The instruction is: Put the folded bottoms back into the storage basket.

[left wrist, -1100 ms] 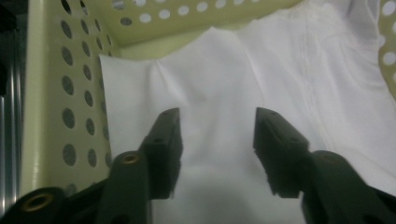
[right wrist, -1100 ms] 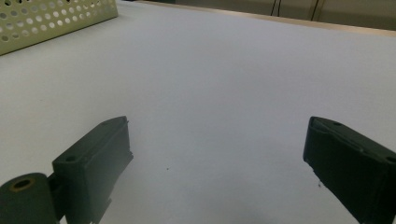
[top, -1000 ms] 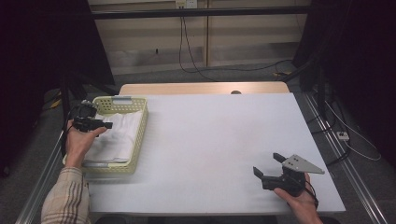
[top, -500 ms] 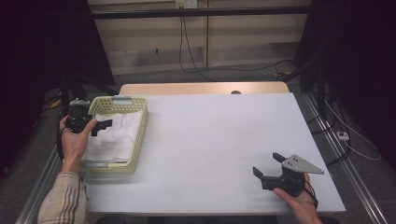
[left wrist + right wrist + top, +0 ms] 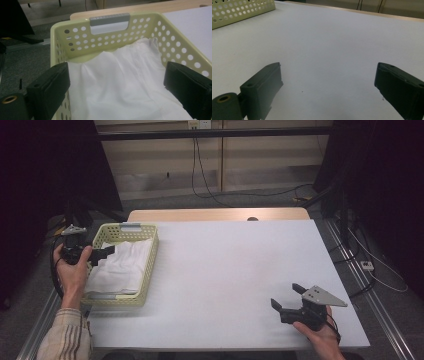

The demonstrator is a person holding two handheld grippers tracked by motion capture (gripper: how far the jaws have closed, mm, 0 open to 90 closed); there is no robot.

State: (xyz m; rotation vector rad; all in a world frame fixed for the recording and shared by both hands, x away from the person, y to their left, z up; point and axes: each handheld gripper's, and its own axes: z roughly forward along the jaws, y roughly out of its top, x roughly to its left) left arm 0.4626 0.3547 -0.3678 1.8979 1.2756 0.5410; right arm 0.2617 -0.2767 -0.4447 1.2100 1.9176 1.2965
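A pale yellow perforated basket (image 5: 151, 262) (image 5: 75, 37) stands at the table's left side, and a crumpled white cloth (image 5: 122, 267) (image 5: 125, 75) lies in it. My left gripper (image 5: 102, 254) (image 5: 116, 82) hovers over the basket's left rim and points across the cloth. Its jaws have just been opening and now stand wide apart, with no cloth gripped between them. My right gripper (image 5: 286, 296) (image 5: 328, 77) rests low over the bare white table top near the front right, open and holding nothing.
The white table top (image 5: 235, 270) (image 5: 332, 37) stretches between the basket and my right gripper. A wooden strip (image 5: 215, 215) runs along the far edge. Cables lie on the floor beyond the table. Metal rails border both sides.
My left gripper has drawn back to the left and lifted off the cloth, and its jaws have spread. The cloth stays in the basket. The right gripper has not moved.
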